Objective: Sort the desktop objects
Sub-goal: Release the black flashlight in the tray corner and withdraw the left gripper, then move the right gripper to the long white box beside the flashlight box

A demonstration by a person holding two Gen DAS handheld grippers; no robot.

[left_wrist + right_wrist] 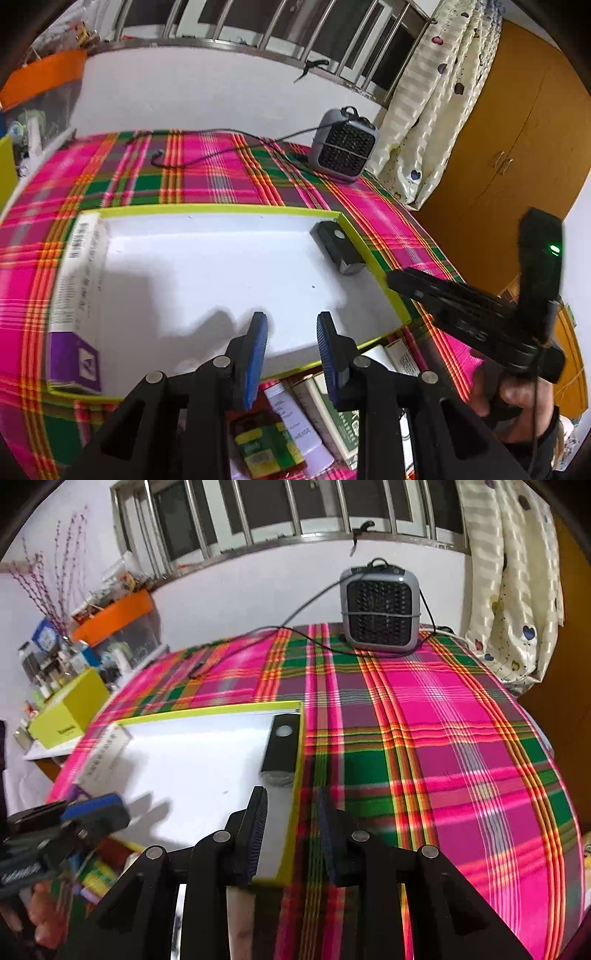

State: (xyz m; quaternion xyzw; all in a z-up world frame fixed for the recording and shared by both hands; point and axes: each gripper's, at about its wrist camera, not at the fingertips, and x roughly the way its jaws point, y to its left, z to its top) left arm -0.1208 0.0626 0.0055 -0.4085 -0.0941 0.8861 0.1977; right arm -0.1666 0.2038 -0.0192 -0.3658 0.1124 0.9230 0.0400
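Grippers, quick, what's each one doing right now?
Left gripper: open, nothing between its blue pads, above the white tray.
Right gripper: open, holding nothing.

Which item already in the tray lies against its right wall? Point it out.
The black flashlight, dark and short, lying along the yellow-green tray right wall. The other, a long white box with a purple end, lies along the left wall.

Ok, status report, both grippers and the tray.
Left hand-held gripper open, empty, over tray. Right hand-held gripper open, empty, at tray's right edge. Black device and box in tray. Nothing blocking.
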